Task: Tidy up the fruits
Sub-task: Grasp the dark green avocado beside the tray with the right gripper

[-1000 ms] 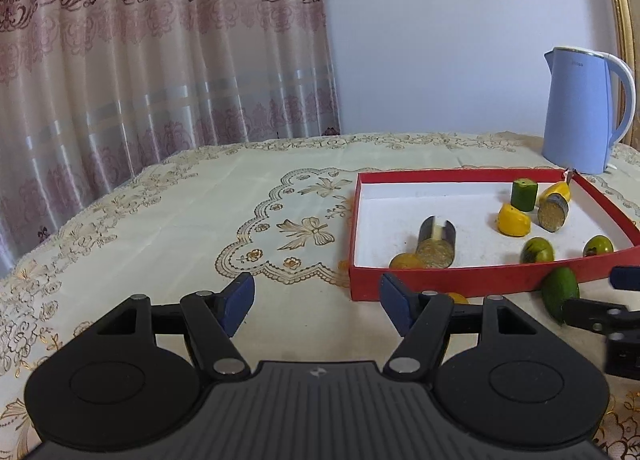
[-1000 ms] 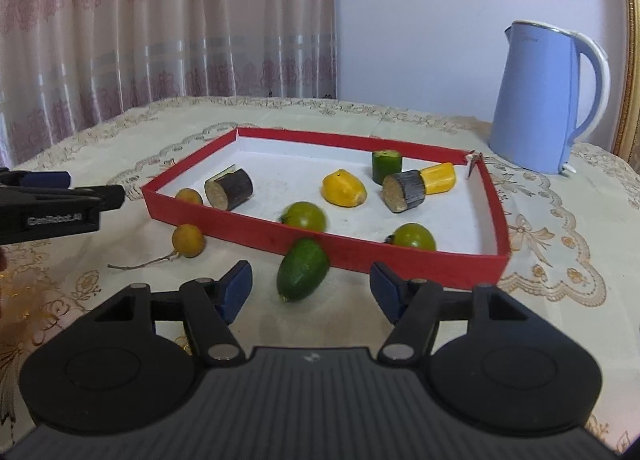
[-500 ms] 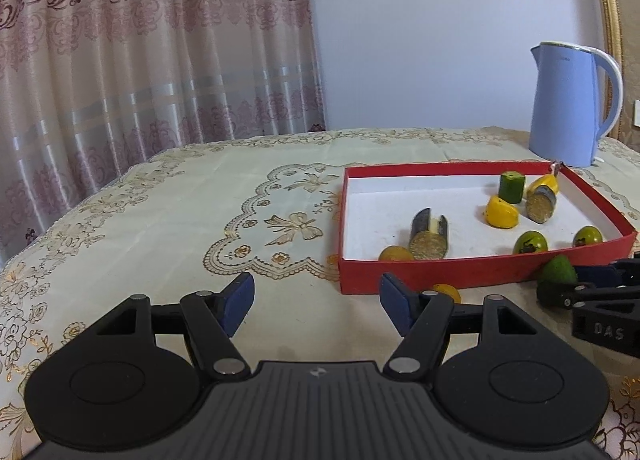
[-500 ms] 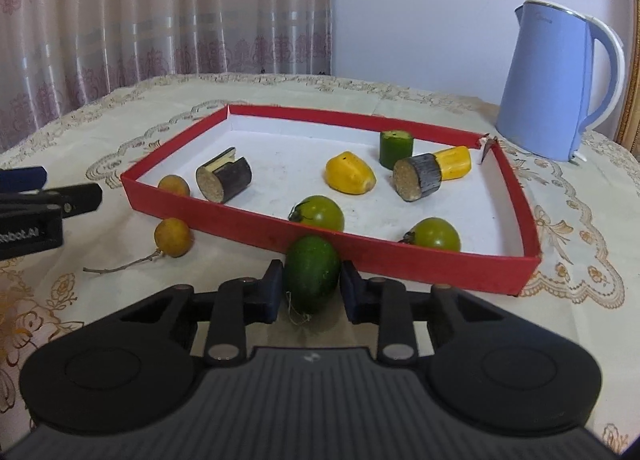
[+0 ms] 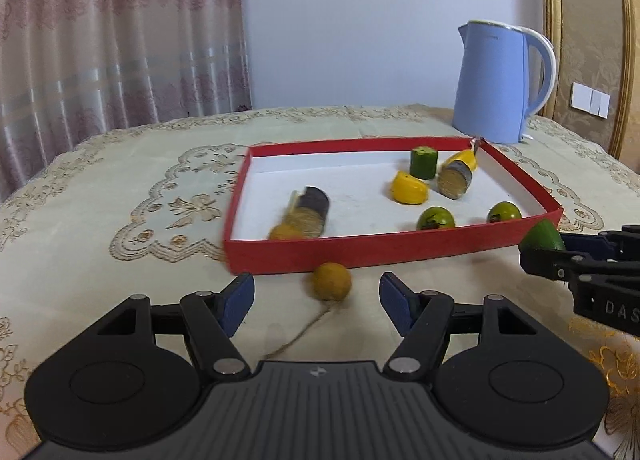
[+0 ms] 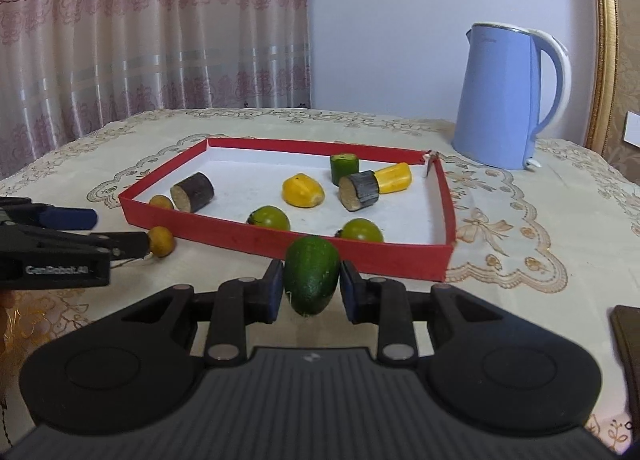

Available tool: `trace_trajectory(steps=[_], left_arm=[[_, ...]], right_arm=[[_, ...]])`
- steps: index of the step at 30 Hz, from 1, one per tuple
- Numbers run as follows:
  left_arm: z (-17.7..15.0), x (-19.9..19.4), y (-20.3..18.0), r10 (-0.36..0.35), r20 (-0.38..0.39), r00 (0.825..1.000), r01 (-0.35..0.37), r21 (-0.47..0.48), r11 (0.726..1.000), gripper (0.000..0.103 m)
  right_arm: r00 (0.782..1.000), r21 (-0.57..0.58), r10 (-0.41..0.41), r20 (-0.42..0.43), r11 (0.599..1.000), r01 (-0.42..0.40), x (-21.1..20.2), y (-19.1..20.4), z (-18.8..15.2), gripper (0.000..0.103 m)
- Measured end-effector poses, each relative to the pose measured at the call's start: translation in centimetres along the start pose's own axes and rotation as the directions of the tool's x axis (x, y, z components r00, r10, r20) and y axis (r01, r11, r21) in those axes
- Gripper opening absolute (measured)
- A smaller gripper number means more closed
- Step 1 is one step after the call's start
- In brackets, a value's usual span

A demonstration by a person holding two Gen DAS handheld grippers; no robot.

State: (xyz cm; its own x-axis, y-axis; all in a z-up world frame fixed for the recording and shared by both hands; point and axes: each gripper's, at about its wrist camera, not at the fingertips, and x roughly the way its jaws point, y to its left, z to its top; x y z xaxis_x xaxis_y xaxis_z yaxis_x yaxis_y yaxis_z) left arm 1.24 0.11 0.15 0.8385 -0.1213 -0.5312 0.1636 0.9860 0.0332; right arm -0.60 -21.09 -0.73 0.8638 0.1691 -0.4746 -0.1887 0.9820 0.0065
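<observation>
The right tongs (image 6: 311, 287) pinch the green fruit (image 6: 311, 274); lift it well above the red tray (image 6: 280, 238) wall. The left tongs (image 5: 317, 297) are spread.

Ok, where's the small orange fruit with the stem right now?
The small orange fruit lies on the tablecloth just outside the red tray's near wall, ahead of the left gripper's open jaws.

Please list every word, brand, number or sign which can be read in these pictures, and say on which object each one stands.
"GenRobot.AI": on the side of the left gripper, seen from the right wrist view.
"DAS": cut off by the picture edge, on the side of the right gripper, seen from the left wrist view.
A faint print near the top of the blue kettle is too small to read.
No other text shows.
</observation>
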Motion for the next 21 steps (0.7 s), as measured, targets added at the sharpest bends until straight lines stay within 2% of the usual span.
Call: trace_trajectory(steps=[5, 10, 21], left_arm=[[0.6, 1.3, -1.1, 0.041, -0.015, 0.999, -0.040, 0.028, 0.999, 0.069], [0.9, 2.4, -0.9, 0.068, -0.056, 0.996, -0.068, -0.002, 0.998, 0.069], [0.9, 3.1, -1.8, 0.119, -0.054, 0.991, -0.117, 0.039, 0.992, 0.069]], right_arm=[[1.000, 0.004, 0.008, 0.010, 1.000, -0.008, -0.5, -0.3, -0.3, 0.029], [1.000, 0.017, 0.005, 0.016, 1.000, -0.005, -0.9, -0.7, -0.4, 0.029], [1.000, 0.029, 0.014, 0.024, 0.999, -0.015, -1.4, -1.0, -0.5, 0.029]])
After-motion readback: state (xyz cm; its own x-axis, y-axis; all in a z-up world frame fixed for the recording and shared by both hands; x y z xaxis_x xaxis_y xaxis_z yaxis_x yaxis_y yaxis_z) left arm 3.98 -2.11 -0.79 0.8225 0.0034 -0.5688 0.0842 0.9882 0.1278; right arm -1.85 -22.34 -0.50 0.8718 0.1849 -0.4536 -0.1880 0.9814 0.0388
